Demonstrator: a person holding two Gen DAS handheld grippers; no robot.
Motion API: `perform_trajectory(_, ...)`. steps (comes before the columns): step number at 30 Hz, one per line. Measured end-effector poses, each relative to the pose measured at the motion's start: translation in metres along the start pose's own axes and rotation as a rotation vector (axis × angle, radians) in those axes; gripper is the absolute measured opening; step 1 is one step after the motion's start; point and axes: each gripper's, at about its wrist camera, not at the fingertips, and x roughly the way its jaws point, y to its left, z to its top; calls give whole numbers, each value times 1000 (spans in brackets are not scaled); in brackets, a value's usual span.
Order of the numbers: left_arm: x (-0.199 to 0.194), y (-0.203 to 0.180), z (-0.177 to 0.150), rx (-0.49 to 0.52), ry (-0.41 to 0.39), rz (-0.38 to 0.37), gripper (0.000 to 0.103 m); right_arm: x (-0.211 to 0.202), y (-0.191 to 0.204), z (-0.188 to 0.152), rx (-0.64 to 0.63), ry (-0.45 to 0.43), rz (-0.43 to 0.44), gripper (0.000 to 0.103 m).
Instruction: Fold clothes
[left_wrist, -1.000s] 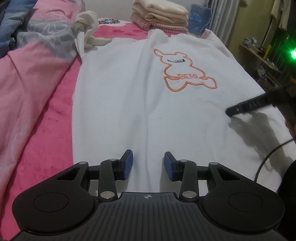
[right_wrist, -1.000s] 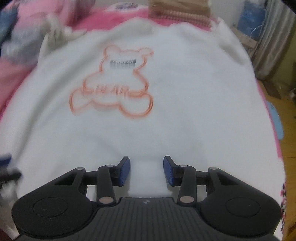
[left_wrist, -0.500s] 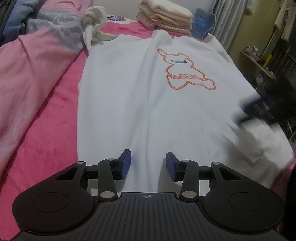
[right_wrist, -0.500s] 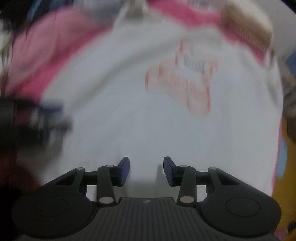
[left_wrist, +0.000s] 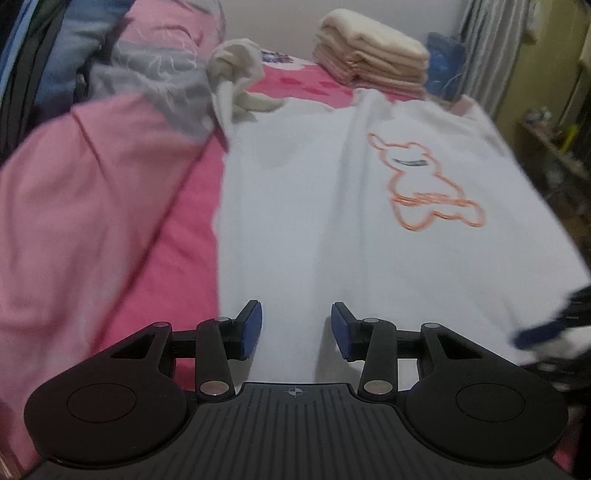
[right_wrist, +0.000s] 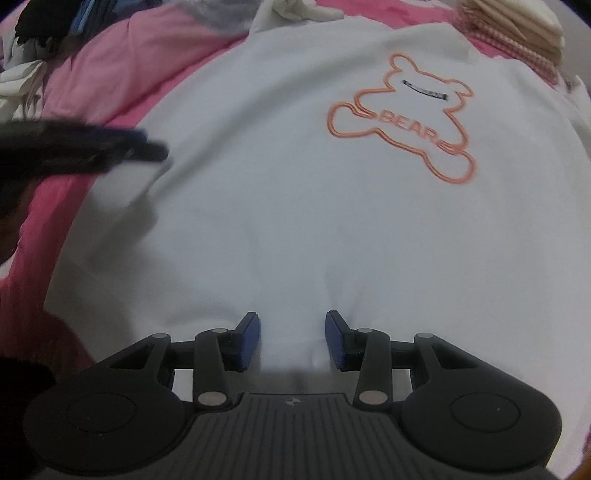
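A white shirt (left_wrist: 351, 229) with an orange bear outline (left_wrist: 424, 184) lies flat on the pink bed. My left gripper (left_wrist: 295, 328) hangs open just above the shirt's near left edge, its blue pads apart with only cloth below them. In the right wrist view the same shirt (right_wrist: 295, 206) fills the frame, with the BEAR print (right_wrist: 402, 122) at the upper right. My right gripper (right_wrist: 291, 341) stands open low over the near hem, where the cloth puckers slightly. Each gripper shows blurred in the other's view: the right gripper (left_wrist: 535, 330) and the left gripper (right_wrist: 147, 149).
A pink quilt (left_wrist: 92, 192) is heaped along the left of the shirt. A knotted cream garment (left_wrist: 236, 81) lies near the collar. A stack of folded beige cloths (left_wrist: 373, 62) sits at the back, with a blue bag (left_wrist: 443, 62) beside it. Shelves stand on the right.
Both grippers have shifted over the hem. The left view has swung towards the shirt's left edge. The right gripper has rolled, so the bear print now sits at its upper right.
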Motion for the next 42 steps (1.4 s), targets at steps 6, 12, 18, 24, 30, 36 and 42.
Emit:
perform_trajectory(6,16,-7,1,64,-25,126,41,5,15,59,-13,-195,34,41)
perform_trajectory(12,19,-1,2,47,-61,225,40,57,31,84,-69,-177,17,40)
perform_trajectory(18,19,34,19,-95,-58,146,42,33,8,31,2,-218,61,41)
perform_trajectory(24,45,42,64,-117,-52,96,42,30,-13,23,129,-302,186,41)
perform_trajectory(30,87,34,97,-33,-47,162,14,30,-24,19,164,-324,228,41)
perform_trajectory(36,86,21,98,23,-112,284,3,32,-29,18,166,-327,248,41)
perform_trajectory(42,101,44,99,-18,-101,379,6,34,-32,17,173,-320,266,41)
